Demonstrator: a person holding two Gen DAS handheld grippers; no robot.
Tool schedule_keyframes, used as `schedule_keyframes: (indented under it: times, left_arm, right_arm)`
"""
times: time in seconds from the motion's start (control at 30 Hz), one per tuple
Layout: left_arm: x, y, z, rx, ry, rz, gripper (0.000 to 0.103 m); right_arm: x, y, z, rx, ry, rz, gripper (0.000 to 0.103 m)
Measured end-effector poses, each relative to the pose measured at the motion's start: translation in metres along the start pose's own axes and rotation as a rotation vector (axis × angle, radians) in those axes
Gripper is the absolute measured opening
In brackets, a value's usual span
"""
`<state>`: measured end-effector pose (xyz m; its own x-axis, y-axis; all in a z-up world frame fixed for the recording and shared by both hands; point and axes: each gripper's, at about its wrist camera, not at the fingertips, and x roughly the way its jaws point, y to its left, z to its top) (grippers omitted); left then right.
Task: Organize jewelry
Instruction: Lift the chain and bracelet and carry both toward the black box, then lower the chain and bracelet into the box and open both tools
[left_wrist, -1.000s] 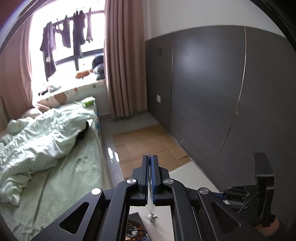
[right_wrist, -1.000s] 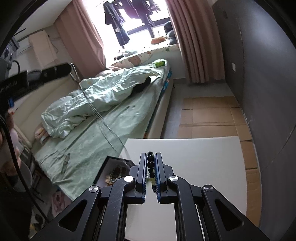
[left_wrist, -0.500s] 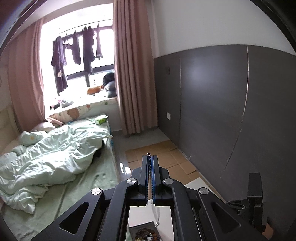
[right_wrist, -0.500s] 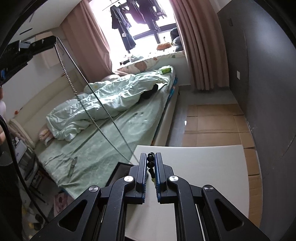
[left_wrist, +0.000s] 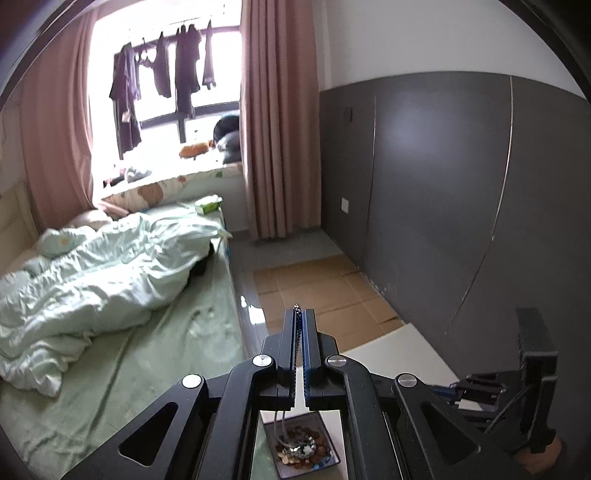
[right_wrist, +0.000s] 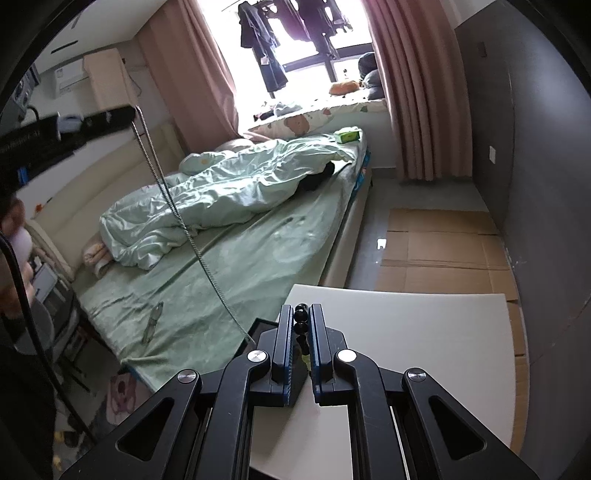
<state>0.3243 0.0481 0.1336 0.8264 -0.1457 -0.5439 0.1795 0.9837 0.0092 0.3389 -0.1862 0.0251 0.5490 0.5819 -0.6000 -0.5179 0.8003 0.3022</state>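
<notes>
My left gripper (left_wrist: 299, 314) is shut on a thin silver chain (right_wrist: 177, 218). The chain hangs from it, seen in the right wrist view, down into a dark tray (left_wrist: 330, 459) of mixed jewelry on the white table (right_wrist: 424, 332). The tray's corner also shows in the right wrist view (right_wrist: 258, 326). My right gripper (right_wrist: 300, 314) is shut on a string of black beads (right_wrist: 301, 317) and is held above the table, right of the tray. The left gripper is raised high above the tray; it shows at the upper left in the right wrist view (right_wrist: 110, 118).
A bed with green sheets and a rumpled duvet (right_wrist: 229, 192) stands left of the table. A dark grey wall (left_wrist: 461, 192) runs along the right. Cardboard sheets (right_wrist: 443, 251) cover the floor beyond the table. The right gripper's body shows at the left wrist view's lower right (left_wrist: 517, 391).
My left gripper has risen and the chain now hangs nearly straight down, its lower end in the tray. My right gripper with the beads has barely moved.
</notes>
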Motion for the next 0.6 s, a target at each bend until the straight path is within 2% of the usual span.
schedule_keyframes:
  times: [0.2, 0.6]
  left_arm:
    - [0.03, 0.017, -0.043, -0.069, 0.078, -0.029, 0.002]
    - [0.089, 0.039, -0.134, -0.269, 0.219, -0.105, 0.002]
  right_arm:
    - [0.015, 0.009, 0.001, -0.008, 0.016, 0.01, 0.009]
    - [0.067, 0.018, -0.001, -0.001, 0.089, 0.039, 0.009]
